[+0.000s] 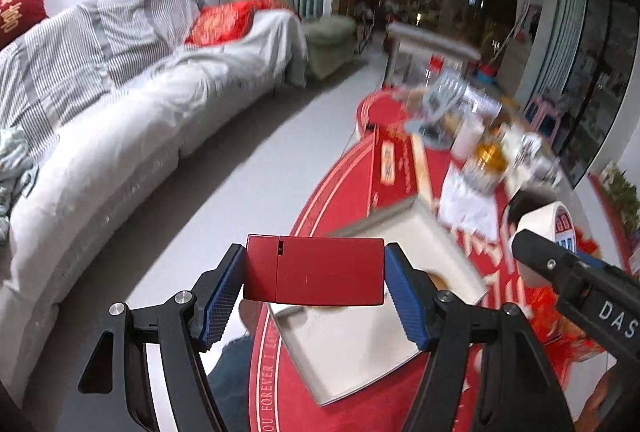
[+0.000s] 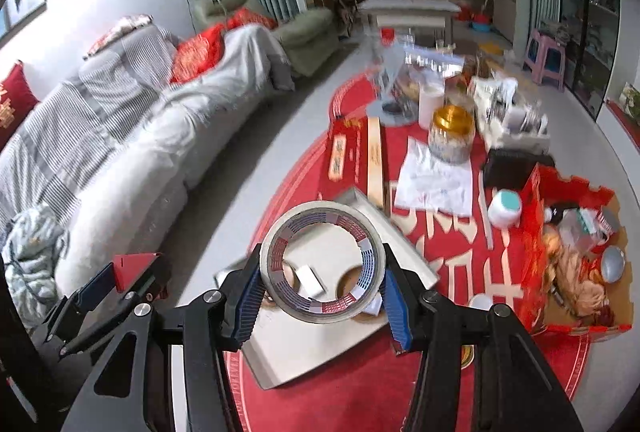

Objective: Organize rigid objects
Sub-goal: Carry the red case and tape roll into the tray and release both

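Left claw (image 1: 314,274) clamps a red box (image 1: 314,270) over the white tray (image 1: 352,344); right claw (image 2: 322,282) grips a tape roll (image 2: 322,264) above that tray, carton (image 2: 572,256) at three o'clock.

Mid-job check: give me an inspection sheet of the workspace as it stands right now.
Surface: round red table with white lettering.
Job's things: red box and tape roll, both held above a white tray.
Clutter: gold-lidded jar, paper sheet, open red carton of oddments.
Grippers: left hand-held gripper shut on the red box; right hand-held gripper shut on the tape roll.
Cables: nothing seen.
Surroundings: covered sofa, pink stool, dark window.
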Demonstrator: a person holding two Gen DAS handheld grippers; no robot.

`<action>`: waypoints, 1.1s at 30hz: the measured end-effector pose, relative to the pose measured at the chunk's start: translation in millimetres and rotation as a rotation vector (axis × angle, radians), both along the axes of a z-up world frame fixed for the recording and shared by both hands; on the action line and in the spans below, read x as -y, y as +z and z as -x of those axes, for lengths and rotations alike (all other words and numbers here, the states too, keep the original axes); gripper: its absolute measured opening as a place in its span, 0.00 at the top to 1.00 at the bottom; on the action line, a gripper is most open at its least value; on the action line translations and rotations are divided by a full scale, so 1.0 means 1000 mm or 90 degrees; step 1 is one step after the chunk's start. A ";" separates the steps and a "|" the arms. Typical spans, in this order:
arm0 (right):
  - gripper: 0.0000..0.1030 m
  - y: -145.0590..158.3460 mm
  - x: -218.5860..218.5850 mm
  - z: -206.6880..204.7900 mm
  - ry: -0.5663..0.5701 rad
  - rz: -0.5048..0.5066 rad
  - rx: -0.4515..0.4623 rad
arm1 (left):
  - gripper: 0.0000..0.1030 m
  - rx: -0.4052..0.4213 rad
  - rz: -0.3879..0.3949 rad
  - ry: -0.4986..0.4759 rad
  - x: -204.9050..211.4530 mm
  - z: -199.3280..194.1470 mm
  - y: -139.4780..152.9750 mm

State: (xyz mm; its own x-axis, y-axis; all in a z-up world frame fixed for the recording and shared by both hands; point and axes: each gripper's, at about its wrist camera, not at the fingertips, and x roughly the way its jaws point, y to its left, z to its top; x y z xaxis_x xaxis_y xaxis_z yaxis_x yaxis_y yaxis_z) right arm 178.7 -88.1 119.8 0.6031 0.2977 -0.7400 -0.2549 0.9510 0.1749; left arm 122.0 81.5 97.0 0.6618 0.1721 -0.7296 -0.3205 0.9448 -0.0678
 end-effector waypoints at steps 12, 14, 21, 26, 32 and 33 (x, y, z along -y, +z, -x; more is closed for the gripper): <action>0.47 -0.098 -0.022 -0.043 0.008 0.042 -0.147 | 0.30 -0.153 0.019 -0.005 0.002 -0.040 -0.098; 0.47 -0.110 -0.025 -0.051 0.008 0.051 -0.164 | 0.30 -0.169 0.019 -0.007 0.003 -0.045 -0.108; 0.47 -0.137 -0.030 -0.067 0.007 0.063 -0.199 | 0.30 -0.203 0.020 -0.018 0.007 -0.058 -0.131; 0.47 -0.148 -0.032 -0.075 0.006 0.073 -0.214 | 0.30 -0.218 0.029 -0.023 0.008 -0.064 -0.142; 0.38 -0.158 -0.034 -0.081 0.008 0.073 -0.234 | 0.21 -0.238 0.018 -0.042 0.014 -0.070 -0.150; 0.27 -0.159 -0.034 -0.081 0.011 0.068 -0.236 | 0.18 -0.237 0.020 -0.047 0.015 -0.070 -0.149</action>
State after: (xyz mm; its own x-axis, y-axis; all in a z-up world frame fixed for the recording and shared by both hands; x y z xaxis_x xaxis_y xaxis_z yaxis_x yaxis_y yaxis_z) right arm 260.0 -54.3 -38.7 0.2846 0.2144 -0.9344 -0.2084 0.9652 0.1580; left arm 191.7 66.2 -52.0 0.3602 0.1078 -0.9266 -0.2599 0.9656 0.0113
